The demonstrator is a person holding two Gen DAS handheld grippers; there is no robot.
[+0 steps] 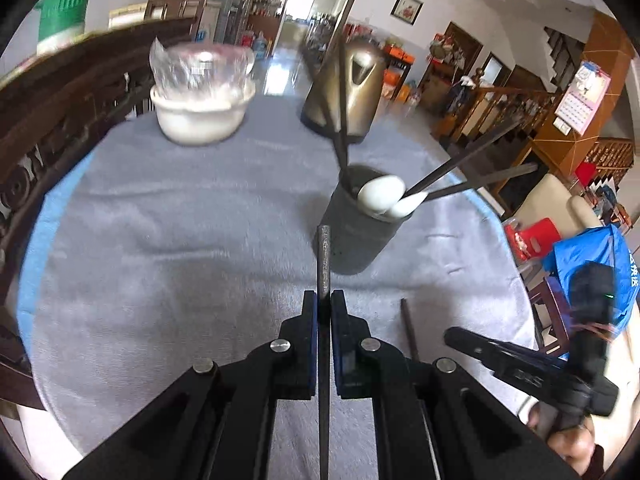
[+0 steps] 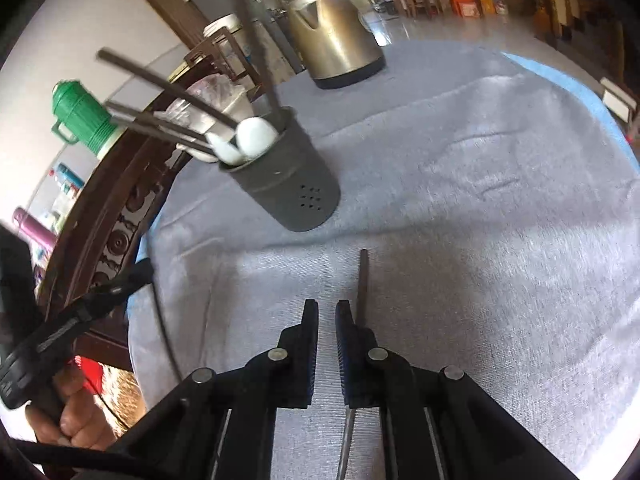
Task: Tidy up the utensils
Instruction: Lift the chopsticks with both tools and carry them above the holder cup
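Note:
A dark grey utensil holder stands on the grey cloth and holds several dark chopsticks and two white spoons; it also shows in the right wrist view. My left gripper is shut on a dark chopstick that points toward the holder. Another dark chopstick lies on the cloth, also seen in the left wrist view. My right gripper hovers just left of it, jaws slightly apart and empty, with the chopstick passing under the right finger.
A metal kettle and a white bowl with plastic wrap stand at the far side of the round table. A carved wooden chair back borders the left edge. A green thermos stands beyond.

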